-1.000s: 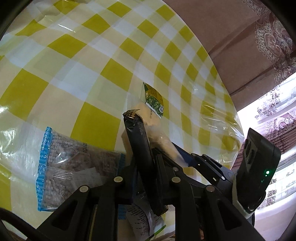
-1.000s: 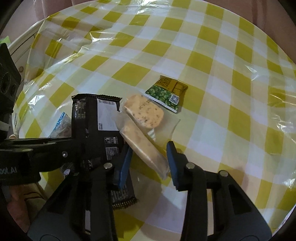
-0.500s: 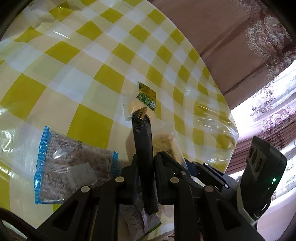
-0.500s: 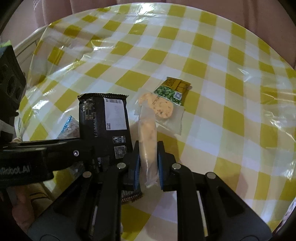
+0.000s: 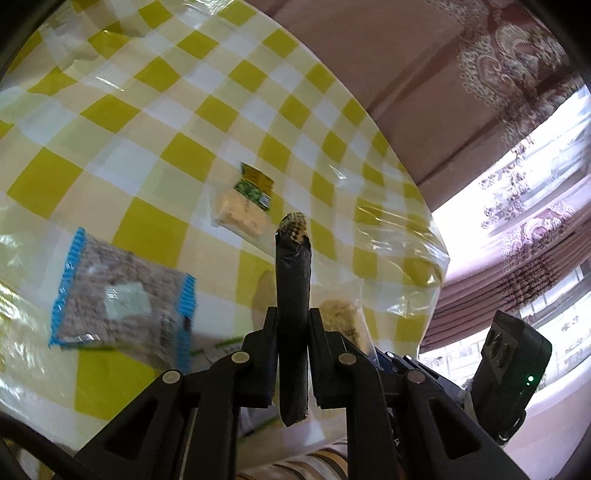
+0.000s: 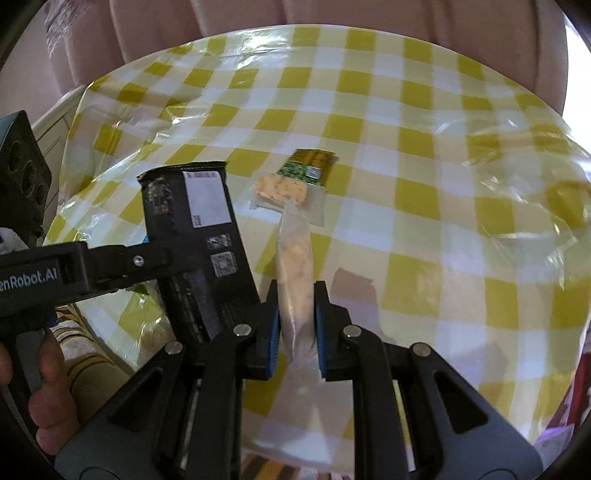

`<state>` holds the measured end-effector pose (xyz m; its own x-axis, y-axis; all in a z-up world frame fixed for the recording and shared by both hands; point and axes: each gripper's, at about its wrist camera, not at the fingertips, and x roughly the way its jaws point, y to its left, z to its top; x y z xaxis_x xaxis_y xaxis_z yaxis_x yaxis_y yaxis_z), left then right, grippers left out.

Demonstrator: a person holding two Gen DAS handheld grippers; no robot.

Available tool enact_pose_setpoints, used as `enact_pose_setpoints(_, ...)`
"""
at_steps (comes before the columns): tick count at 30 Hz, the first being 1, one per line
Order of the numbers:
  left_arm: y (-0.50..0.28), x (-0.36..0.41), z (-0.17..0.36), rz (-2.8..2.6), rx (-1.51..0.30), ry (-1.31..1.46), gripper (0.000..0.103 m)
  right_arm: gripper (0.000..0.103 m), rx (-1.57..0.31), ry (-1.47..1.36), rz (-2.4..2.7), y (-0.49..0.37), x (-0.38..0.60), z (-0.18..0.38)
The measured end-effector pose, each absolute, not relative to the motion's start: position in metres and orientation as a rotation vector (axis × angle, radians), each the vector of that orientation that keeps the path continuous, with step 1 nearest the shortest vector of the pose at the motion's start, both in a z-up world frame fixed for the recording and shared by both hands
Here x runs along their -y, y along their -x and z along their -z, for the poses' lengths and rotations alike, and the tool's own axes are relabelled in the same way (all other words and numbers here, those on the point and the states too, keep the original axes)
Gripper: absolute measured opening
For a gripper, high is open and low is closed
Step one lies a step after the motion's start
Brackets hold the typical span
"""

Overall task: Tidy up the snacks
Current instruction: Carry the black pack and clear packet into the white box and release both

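Note:
My left gripper (image 5: 291, 325) is shut on a black snack packet (image 5: 293, 295), held edge-on above the table; the right wrist view shows its label side (image 6: 199, 236). My right gripper (image 6: 294, 306) is shut on a clear-wrapped cracker pack (image 6: 294, 273), lifted off the table. A second clear-wrapped cracker (image 6: 280, 190) and a small green-and-gold packet (image 6: 310, 166) lie side by side on the yellow checked tablecloth (image 6: 406, 140), beyond both grippers. A blue-edged clear packet (image 5: 122, 295) lies to the left of the left gripper.
The round table's cloth (image 5: 110, 110) has a glossy plastic cover, wrinkled at its right edge (image 6: 535, 184). Pink upholstery (image 6: 332, 14) lies beyond the table. Curtains and a bright window (image 5: 517, 184) are at right. A striped cushion (image 6: 85, 369) lies below the near edge.
My right gripper closed on the cracker pack and lifted it. My left gripper raised the black packet and drew back, so the table items look farther away.

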<state>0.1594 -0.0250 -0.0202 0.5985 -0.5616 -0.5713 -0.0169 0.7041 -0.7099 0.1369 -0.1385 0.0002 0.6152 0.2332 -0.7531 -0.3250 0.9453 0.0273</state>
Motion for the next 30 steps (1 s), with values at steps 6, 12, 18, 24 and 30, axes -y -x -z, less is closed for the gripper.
enact_pose_setpoints(6, -0.148, 0.049, 0.013, 0.388, -0.891, 0.718, 0.015, 0.019, -0.848, 0.051, -0.264, -0.116, 0.168, -0.008)
enact_pose_setpoints(12, -0.133, 0.081, 0.006, 0.458, -0.903, 0.708, 0.015, 0.019, -0.843, -0.011, -0.206, -0.092, 0.205, -0.014)
enact_pose_setpoints(18, -0.120, 0.121, -0.003, 0.529, -0.921, 0.677, 0.015, 0.019, -0.831, -0.063, -0.130, -0.064, 0.252, -0.017)
enact_pose_setpoints(24, -0.113, 0.164, -0.010, 0.607, -0.952, 0.652, 0.015, 0.019, -0.832, -0.118, -0.043, -0.035, 0.306, -0.012)
enact_pose_setpoints(30, -0.104, 0.220, -0.012, 0.703, -1.003, 0.595, 0.015, 0.019, -0.835, -0.172, 0.052, -0.009, 0.362, -0.006)
